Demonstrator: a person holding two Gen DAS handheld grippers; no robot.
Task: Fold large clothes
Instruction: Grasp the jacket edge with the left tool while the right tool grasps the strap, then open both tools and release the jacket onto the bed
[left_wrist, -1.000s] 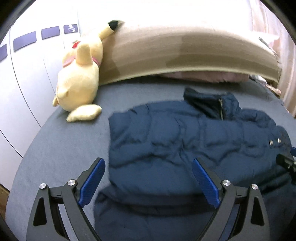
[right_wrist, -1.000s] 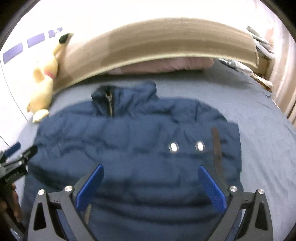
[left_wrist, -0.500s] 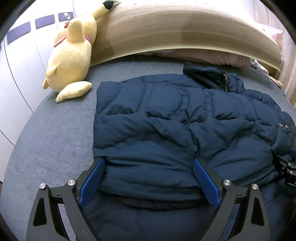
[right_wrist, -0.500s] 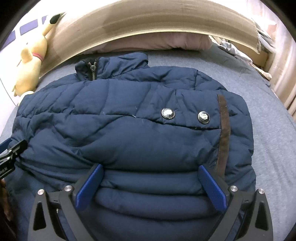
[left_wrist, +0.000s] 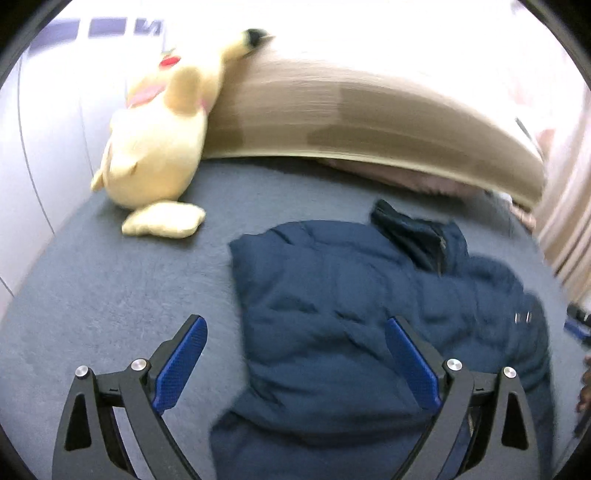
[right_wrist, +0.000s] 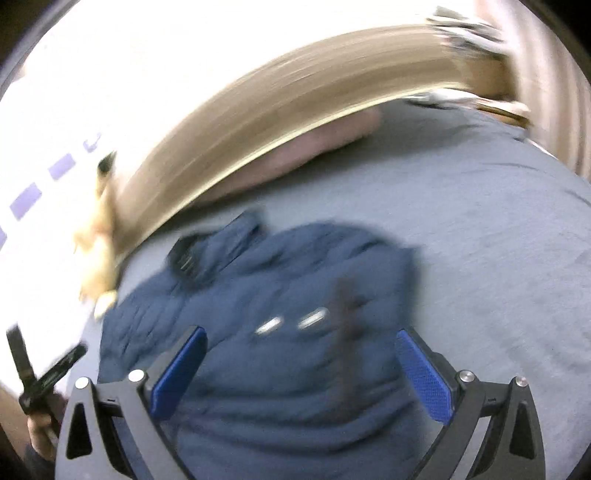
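A navy puffer jacket (left_wrist: 369, 314) lies folded on the grey bed, collar toward the headboard; it also shows in the right wrist view (right_wrist: 280, 295), blurred, with two silver snaps and a brown strip. My left gripper (left_wrist: 295, 354) is open and empty above the jacket's left edge. My right gripper (right_wrist: 299, 365) is open and empty above the jacket's near right part. The left gripper shows at the left edge of the right wrist view (right_wrist: 40, 373). Both views are motion-blurred.
A yellow plush toy (left_wrist: 159, 147) lies at the bed's far left against the wooden headboard (left_wrist: 369, 122). A pink pillow (right_wrist: 325, 144) lies under the headboard. Grey sheet (right_wrist: 498, 258) spreads right of the jacket. White wardrobe doors (left_wrist: 40, 147) stand left.
Both grippers have pulled back and up from the jacket, which now looks smaller and farther. The right view has swung and tilted. The jacket stays folded on the bed.
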